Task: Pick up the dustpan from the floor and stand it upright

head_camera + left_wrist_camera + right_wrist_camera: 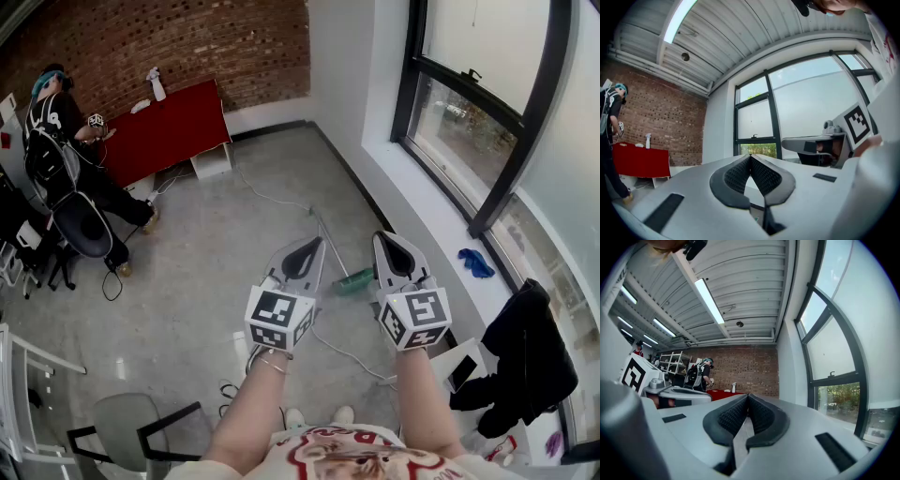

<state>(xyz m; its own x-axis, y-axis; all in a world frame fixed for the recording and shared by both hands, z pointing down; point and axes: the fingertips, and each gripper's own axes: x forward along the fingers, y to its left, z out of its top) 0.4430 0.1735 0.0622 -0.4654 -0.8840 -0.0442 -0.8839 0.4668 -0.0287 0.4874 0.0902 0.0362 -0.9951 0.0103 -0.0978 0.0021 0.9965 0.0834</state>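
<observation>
The dustpan [354, 281] lies flat on the gray floor [206, 281], near the wall under the window [469, 122]. It has a small green pan at the near end and a thin pale handle that runs along the floor toward the far left. Only the head view shows it. There it appears between my two claws, on the floor below them, and neither claw touches it. A white cable [352, 356] trails over the floor just beside it.

My left claw [312, 244] is closed with its dark pads meeting at the tips and nothing between them. My right claw [387, 238] is closed the same way and is also empty. The left gripper view looks level over the closed left claw [750, 157] at the window, with my right claw off to the right. The right gripper view looks past the closed right claw [747, 396] to the far brick wall [745, 371]. A person [701, 373] stands there at a red table [164, 131].

On the sill to the right lies a blue cloth [476, 262], with a dark jacket [525, 361] nearer.
</observation>
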